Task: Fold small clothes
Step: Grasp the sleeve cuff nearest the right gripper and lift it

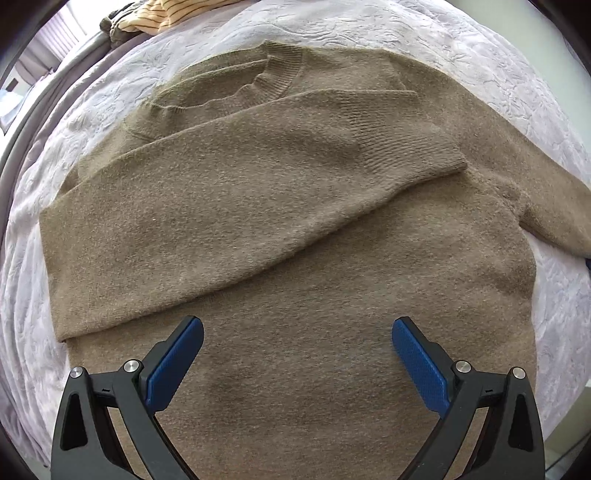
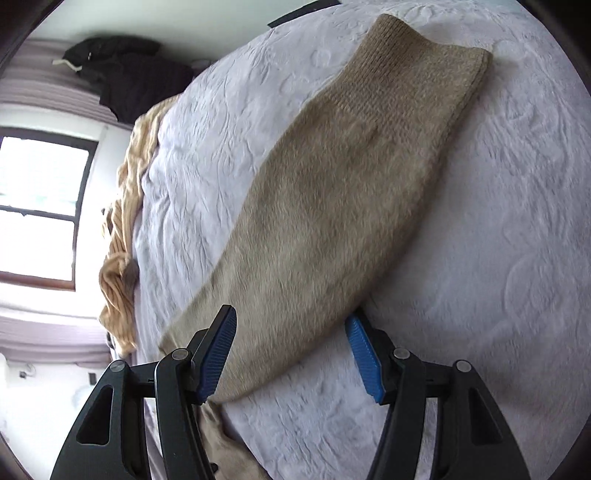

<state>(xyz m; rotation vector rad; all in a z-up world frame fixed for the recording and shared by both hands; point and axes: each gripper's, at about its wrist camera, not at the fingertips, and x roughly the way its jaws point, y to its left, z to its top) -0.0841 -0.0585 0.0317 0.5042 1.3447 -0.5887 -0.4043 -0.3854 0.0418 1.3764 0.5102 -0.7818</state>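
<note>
A tan knit sweater (image 1: 295, 258) lies flat on a pale lilac bedspread (image 1: 480, 66), collar away from me. One sleeve (image 1: 236, 206) is folded across the chest, its ribbed cuff toward the right. The other sleeve (image 2: 332, 206) stretches out flat over the bedspread (image 2: 498, 258) in the right wrist view, cuff far from the camera. My left gripper (image 1: 297, 330) is open and empty above the sweater's lower body. My right gripper (image 2: 291, 328) is open, its jaws on either side of the outstretched sleeve near the shoulder end, holding nothing.
A yellow striped garment (image 1: 162, 14) lies bunched at the far edge of the bed and also shows in the right wrist view (image 2: 125, 221). A dark garment (image 2: 129, 77) lies beyond it. A window (image 2: 37, 206) is at the left.
</note>
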